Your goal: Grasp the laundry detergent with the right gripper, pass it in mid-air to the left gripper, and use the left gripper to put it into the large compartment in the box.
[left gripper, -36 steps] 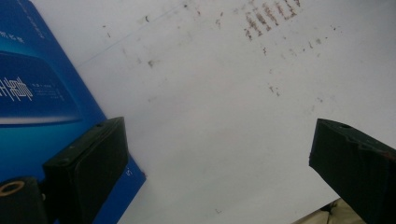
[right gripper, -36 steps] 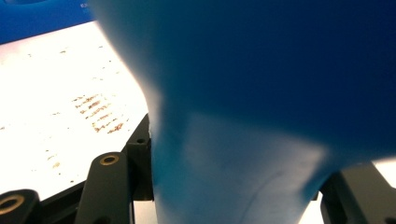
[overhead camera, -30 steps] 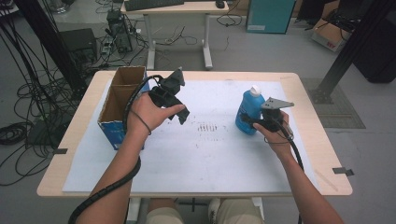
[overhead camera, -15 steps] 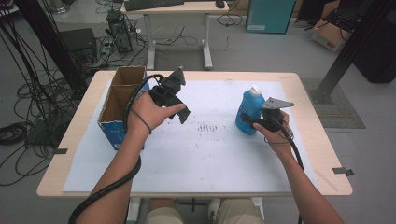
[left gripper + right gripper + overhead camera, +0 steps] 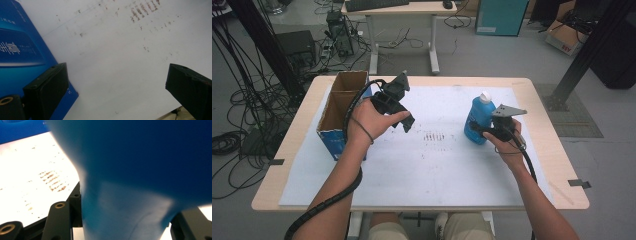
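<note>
- High view: right gripper (image 5: 482,131) pinches the blue bottle (image 5: 478,120) right of centre, upright, ready to lift; cardboard box (image 5: 343,107) waits at left.
- Left gripper view: left gripper (image 5: 117,87) spread, empty, beside the box.
- Right gripper view: jaws clamp the bottle's waist for a secure hold.

Wide open sheet (image 5: 422,170) across the middle and along the near edge of the table (image 5: 287,150), free for passing. Blocked at the left edge by a tall open cardboard box (image 5: 343,112). Blocked toward the right edge by an upright blue bottle (image 5: 477,120), clamped by the right gripper (image 5: 482,131). Bare strip along the far edge.
</note>
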